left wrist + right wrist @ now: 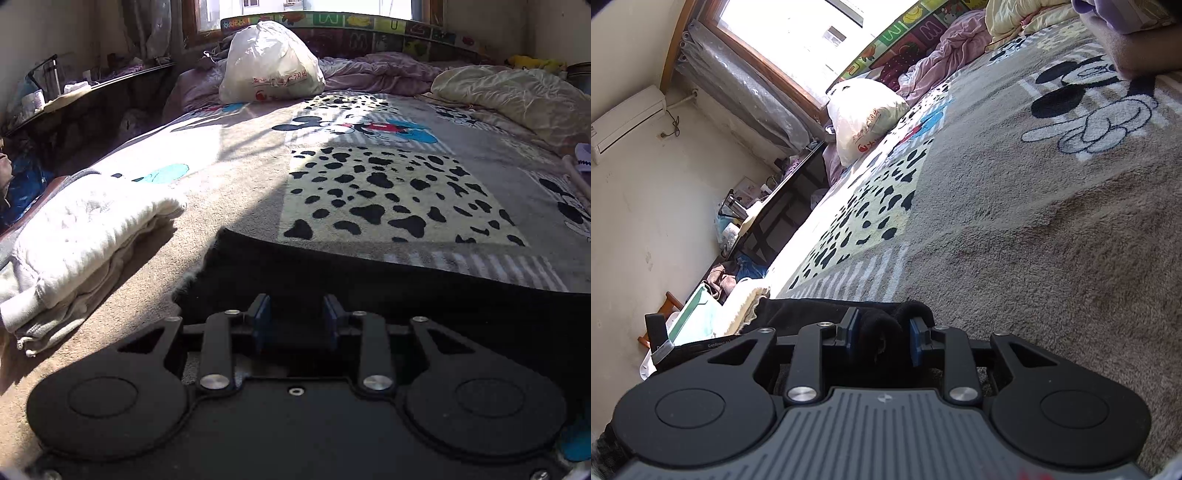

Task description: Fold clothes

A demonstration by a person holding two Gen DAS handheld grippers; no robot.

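Note:
A black garment (pixel 369 273) lies spread across the near part of the bed, its edge running from left to right. My left gripper (pixel 295 314) hovers low over it with its blue pads (pixel 260 317) apart and no cloth pinched between them. In the right wrist view a bunched fold of the same black garment (pixel 882 332) fills the gap of my right gripper (pixel 882 326), whose pads press on it from both sides. A folded white knit piece (pixel 85 236) rests on the bed to the left, and its cream edge (pixel 746 299) also shows in the right wrist view.
The bed carries a cartoon-mouse blanket (pixel 369 177). A stuffed white plastic bag (pixel 269 62) stands at the far end by the window. Purple bedding (pixel 380 70) and a cream quilt (pixel 509 92) lie at the back right. A dark desk (pixel 92 99) lines the left side.

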